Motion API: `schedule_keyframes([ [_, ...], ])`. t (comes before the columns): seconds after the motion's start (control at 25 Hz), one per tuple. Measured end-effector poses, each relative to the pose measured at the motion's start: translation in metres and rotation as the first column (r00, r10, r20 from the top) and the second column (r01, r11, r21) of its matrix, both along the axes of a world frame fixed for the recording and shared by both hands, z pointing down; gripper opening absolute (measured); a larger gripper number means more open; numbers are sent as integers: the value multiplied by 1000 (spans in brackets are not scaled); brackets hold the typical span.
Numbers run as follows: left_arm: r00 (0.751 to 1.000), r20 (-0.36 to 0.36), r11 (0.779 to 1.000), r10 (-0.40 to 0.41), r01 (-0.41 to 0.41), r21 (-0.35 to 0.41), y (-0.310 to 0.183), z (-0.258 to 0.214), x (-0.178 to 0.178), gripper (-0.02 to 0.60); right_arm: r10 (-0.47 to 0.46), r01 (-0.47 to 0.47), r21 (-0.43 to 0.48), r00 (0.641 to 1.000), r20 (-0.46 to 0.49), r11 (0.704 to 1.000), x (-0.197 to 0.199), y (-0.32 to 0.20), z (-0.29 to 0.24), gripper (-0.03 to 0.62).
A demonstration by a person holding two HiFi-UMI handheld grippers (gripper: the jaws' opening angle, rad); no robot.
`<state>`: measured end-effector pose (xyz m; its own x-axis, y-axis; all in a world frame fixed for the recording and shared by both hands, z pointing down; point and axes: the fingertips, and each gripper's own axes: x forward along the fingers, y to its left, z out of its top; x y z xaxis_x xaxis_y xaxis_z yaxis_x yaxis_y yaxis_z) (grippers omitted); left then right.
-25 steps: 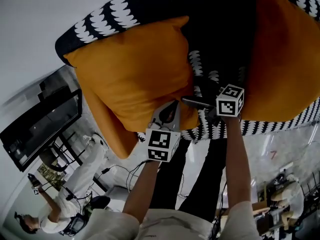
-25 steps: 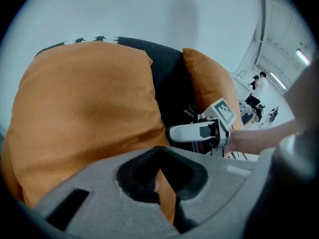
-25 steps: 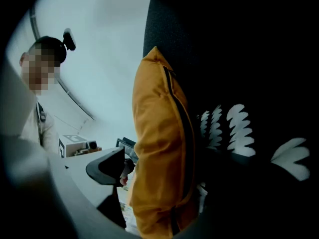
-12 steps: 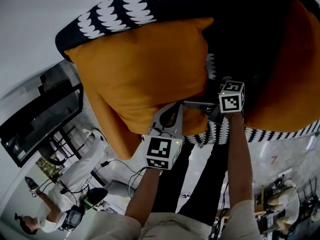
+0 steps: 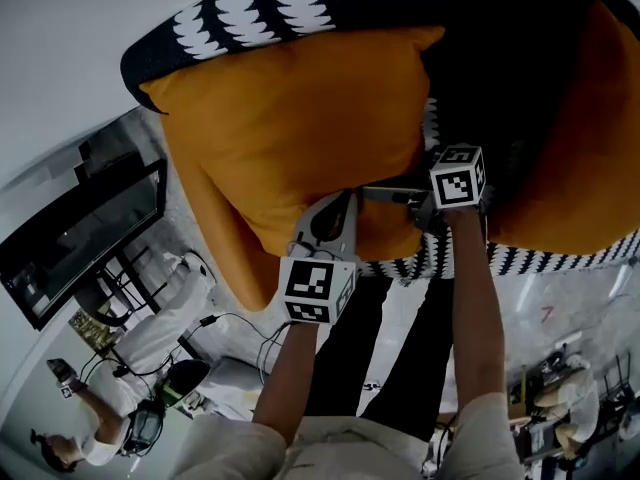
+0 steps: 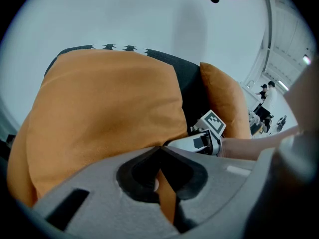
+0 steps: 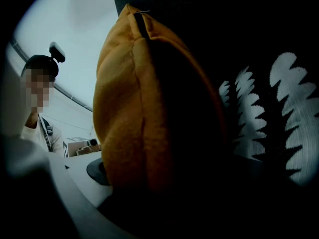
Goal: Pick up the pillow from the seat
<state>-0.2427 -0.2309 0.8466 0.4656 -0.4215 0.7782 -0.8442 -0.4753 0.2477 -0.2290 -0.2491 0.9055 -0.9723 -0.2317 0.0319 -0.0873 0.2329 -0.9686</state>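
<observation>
Left tongs: clamped on a fold of orange cloth at the lower edge of the pillow. The left gripper view shows the strip pinched where the two tips meet.

Right tongs: spread as wide as they go. The pillow's thick seamed edge stands between them, but I see no squeeze on it, so I read no grip on that side.

Change over the last second: the right tongs widened a little further and then held. In the head view the pillow has moved up and to the right, its far corner now well over the dark backrest, and both tongs rose with it.

Judgement: the left side alone carries the pull. The lift has begun, yet the pillow leans on the patterned seat and is not clear of it. The right tongs probably need to close on the edge before a clean lift.

Beyond: a second orange pillow sits to the right, near the right tongs but apart from the first pillow. It could get dragged along.

Farther off, on the floor: cables, another person and a dark screen. None of them obstructs the lift.
</observation>
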Motion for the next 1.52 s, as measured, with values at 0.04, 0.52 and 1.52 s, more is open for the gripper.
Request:
schedule_keyframes([
  [0.04,1000,-2,1000,-5,5,0,0,-1,-2,8,-2,2,5,1000,-23,1000,-2,1,-1,457],
  [0.52,998,-18,999,-55,55,-2,16,-36,-7,8,64,-57,38,975,-215,998,-6,25,-55,302],
  [1.52,989,-63,990,-134,136,25,48,-126,-22,8,190,-129,152,841,-507,980,-5,68,-171,206],
])
